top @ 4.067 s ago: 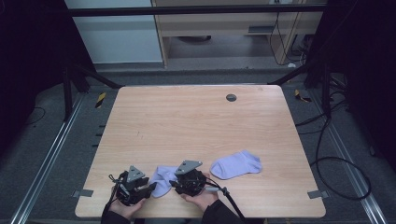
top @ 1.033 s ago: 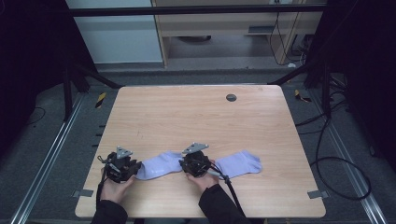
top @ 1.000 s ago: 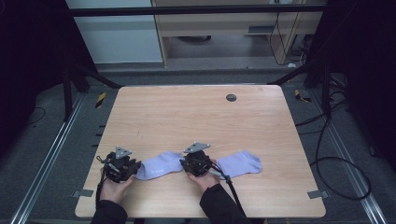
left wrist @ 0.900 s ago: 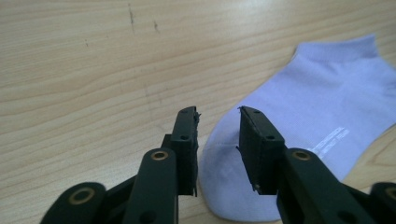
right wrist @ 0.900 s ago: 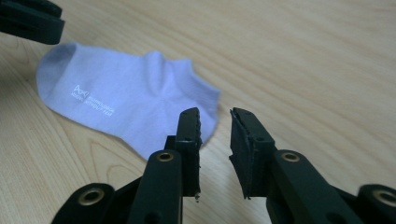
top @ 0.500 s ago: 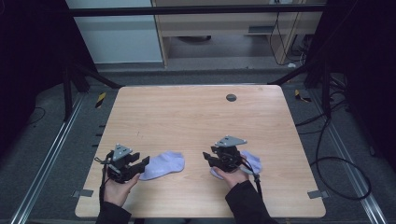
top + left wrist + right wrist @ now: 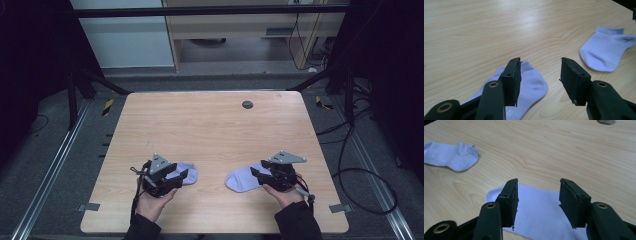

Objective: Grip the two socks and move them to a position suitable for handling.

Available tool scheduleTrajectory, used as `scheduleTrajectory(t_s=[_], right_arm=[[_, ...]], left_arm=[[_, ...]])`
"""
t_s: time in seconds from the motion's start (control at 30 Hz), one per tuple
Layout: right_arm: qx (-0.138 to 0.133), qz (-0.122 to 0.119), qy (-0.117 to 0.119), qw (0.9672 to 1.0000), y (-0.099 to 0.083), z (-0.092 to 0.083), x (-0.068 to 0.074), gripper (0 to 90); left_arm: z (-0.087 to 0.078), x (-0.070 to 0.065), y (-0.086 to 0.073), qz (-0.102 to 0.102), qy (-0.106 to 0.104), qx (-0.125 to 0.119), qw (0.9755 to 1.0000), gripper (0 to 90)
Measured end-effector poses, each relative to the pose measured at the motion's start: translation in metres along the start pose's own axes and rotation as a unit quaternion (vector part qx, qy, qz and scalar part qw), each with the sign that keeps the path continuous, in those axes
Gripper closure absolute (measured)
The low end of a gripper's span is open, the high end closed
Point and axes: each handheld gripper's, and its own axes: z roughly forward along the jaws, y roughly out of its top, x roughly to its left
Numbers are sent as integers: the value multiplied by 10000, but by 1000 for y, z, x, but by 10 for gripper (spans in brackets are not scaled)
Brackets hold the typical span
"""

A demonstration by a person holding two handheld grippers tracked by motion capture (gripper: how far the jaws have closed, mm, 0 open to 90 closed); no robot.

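Observation:
Two pale lilac ankle socks lie flat near the front edge of the wooden table. My left gripper hovers over the left sock, jaws apart and nothing between them. In the left gripper view the gripper stands above that sock, and the other sock lies farther right. My right gripper is over the right sock, pointing left. Its jaws have just been opening and hang above the sock without touching it. The left jaws have also just opened.
A small dark round grommet sits in the tabletop at the far middle. Wide bare wood lies beyond the socks. Dark frame posts and cables stand around the table, with a pale cabinet behind it.
Both grippers have let go of the left sock and opened. The right hand has swung right, over the right sock. The left hand has shifted right, above the left sock.

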Motion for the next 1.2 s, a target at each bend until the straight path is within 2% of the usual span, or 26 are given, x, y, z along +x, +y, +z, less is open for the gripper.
scheduleTrajectory(t_s=[0.27,0.37,0.5,0.6,0.8,1.0,1.2], right_arm=[[-24,207,-273,9994,-20,-15,-32,532],[-10,260,-361,9990,-25,-16,-41,551],[135,281,-455,9985,-32,-13,-49,573],[253,284,-505,9980,-35,-10,-53,589],[447,388,-579,9966,-40,-2,-60,620],[571,381,-626,9957,-43,5,-62,647],[664,379,-598,9953,-46,9,-63,681]], left_arm=[[24,-31,12,173,-213,61,9996,500],[33,-42,16,252,-274,103,9993,504],[45,-56,19,359,-345,163,9986,513],[53,-64,19,450,-389,252,9979,521],[70,-78,18,485,-480,369,9970,536],[92,-89,11,576,-414,562,9959,557],[106,-100,4,793,-271,765,9935,578]])
